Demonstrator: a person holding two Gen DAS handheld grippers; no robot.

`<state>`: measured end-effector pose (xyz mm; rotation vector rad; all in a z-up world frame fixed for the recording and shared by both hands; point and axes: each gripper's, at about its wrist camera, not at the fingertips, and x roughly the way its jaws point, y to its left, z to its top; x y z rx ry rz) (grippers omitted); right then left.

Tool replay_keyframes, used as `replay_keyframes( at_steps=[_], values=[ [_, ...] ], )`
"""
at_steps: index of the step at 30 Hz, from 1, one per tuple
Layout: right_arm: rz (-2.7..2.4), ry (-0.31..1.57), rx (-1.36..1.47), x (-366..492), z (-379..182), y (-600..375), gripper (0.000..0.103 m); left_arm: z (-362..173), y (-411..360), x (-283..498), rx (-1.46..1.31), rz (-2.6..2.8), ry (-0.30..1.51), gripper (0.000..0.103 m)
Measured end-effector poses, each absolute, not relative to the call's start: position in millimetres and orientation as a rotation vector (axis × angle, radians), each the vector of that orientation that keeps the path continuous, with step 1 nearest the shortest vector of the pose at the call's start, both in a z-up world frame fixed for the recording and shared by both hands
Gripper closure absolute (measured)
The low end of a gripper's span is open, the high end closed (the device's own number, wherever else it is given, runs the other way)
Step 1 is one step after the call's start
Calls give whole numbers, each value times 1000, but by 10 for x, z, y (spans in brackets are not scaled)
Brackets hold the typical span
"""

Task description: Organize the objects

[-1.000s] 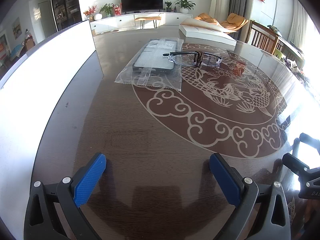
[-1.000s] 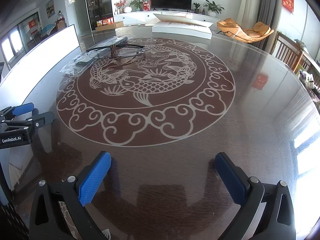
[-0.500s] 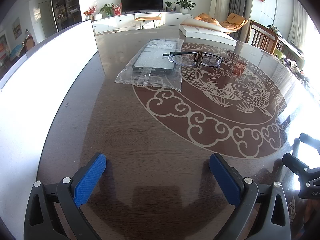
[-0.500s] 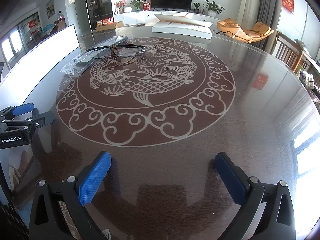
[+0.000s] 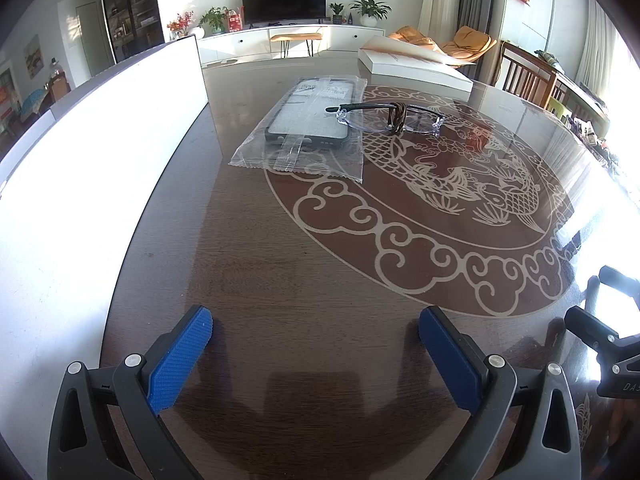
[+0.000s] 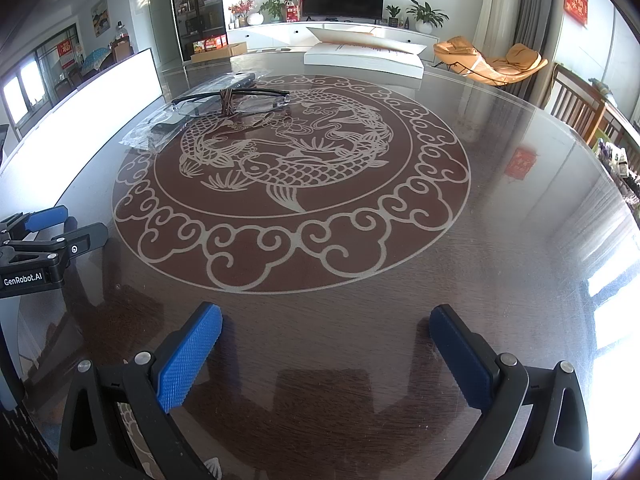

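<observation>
A pair of glasses (image 5: 390, 120) with dark arms lies folded on the glass-topped table, far ahead; it also shows in the right wrist view (image 6: 232, 101). Left of it lies a phone case in a clear plastic bag (image 5: 310, 126), seen in the right wrist view too (image 6: 160, 130). My left gripper (image 5: 316, 354) is open and empty, low over the near table edge. My right gripper (image 6: 326, 348) is open and empty, also near the front edge. The left gripper shows at the left of the right wrist view (image 6: 44, 236).
A long white board (image 5: 80, 168) stands along the table's left side. A flat white box (image 5: 412, 66) lies at the far edge. The table (image 6: 520, 240) carries a round fish pattern. Wooden chairs (image 5: 528, 76) stand to the right.
</observation>
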<state>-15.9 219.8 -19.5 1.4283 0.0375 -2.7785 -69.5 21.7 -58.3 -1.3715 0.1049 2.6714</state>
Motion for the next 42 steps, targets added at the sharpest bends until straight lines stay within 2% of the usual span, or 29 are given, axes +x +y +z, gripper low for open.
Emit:
replay_keyframes(
  at_steps=[42],
  values=[
    [-2748, 39, 1419, -258, -196, 2208, 0, -598, 174, -608, -1411, 2633, 119, 0]
  ],
)
